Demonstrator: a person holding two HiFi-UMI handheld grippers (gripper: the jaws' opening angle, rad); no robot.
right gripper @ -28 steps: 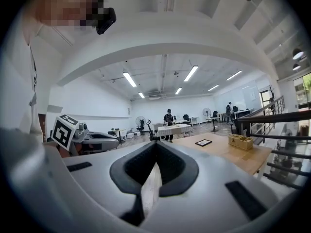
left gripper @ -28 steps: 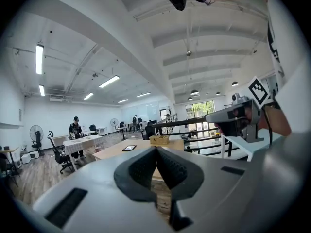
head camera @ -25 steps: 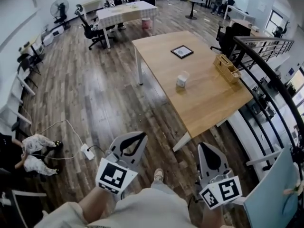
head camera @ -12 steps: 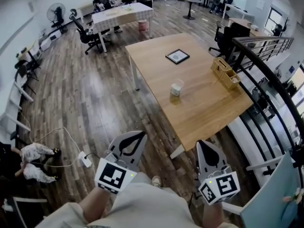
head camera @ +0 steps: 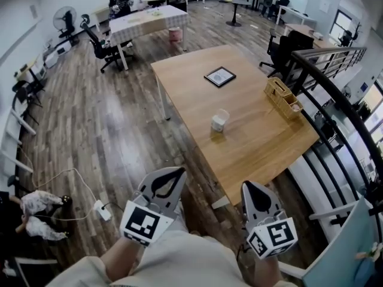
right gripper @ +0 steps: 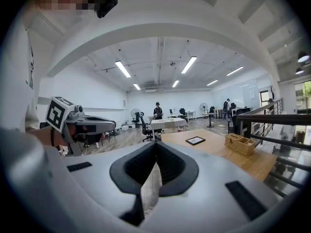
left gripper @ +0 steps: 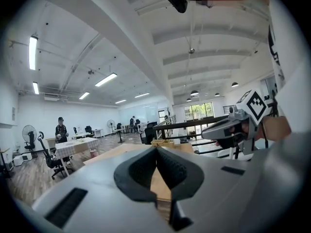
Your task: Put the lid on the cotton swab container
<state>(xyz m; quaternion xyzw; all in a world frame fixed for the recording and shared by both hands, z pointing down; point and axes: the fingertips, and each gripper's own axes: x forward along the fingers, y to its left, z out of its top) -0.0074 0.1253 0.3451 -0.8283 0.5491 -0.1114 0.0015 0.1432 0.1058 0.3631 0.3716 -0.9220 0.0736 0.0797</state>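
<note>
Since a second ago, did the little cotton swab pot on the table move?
No. The cotton swab container sits on the same spot of the table, still straight in front of the black frame; only the camera view shifted.

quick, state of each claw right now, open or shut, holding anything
left claw: shut, empty
right claw: shut, empty

An open-plan office: rectangular light-wood tables [head camera: 254,139], black swivel chairs [head camera: 97,39], a white pedestal fan [head camera: 64,18], long ceiling strip lights [right gripper: 122,68].
</note>
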